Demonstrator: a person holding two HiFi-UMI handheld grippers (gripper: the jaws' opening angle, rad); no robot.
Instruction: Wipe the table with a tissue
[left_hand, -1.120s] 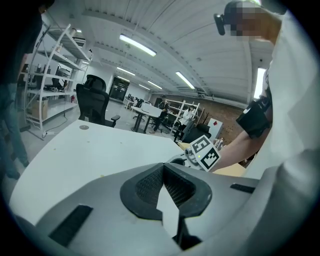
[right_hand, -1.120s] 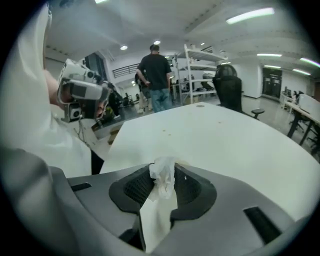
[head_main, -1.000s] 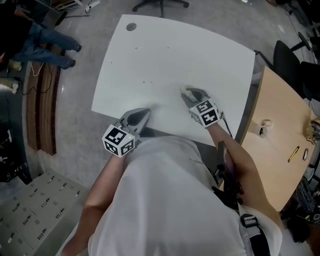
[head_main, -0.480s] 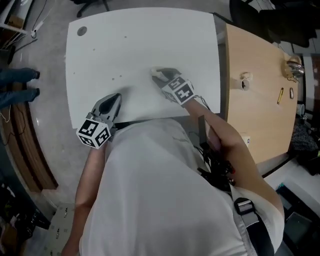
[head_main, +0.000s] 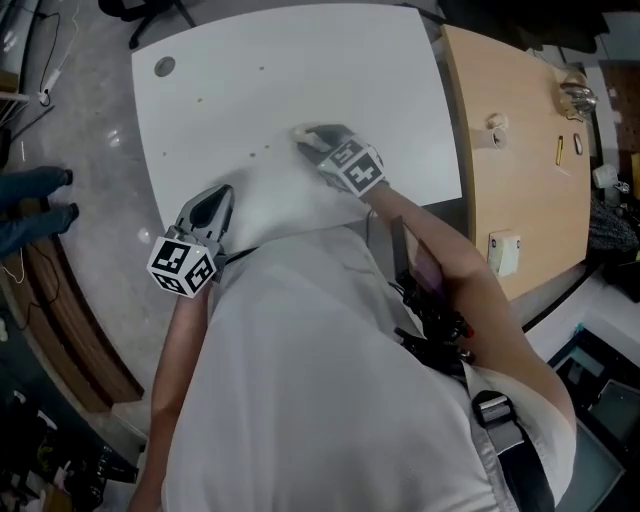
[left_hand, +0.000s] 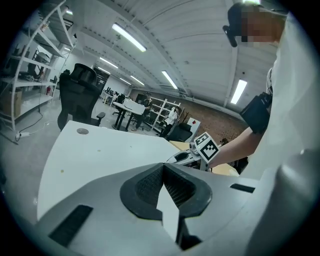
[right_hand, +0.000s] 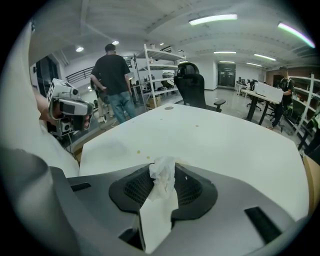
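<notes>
White table (head_main: 300, 70) with a round grey grommet (head_main: 165, 67) near one corner and scattered small specks (head_main: 255, 155)

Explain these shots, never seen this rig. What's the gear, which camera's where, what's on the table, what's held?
No robot: a person holds a two-jaw gripper in each hand. The top-down shot is from a head camera; the other two are from cameras on each gripper, looking along its jaws. The right gripper is shut on a tissue, down by the white table, which bears a few small specks. The left gripper is shut and empty, near the table's front edge.
</notes>
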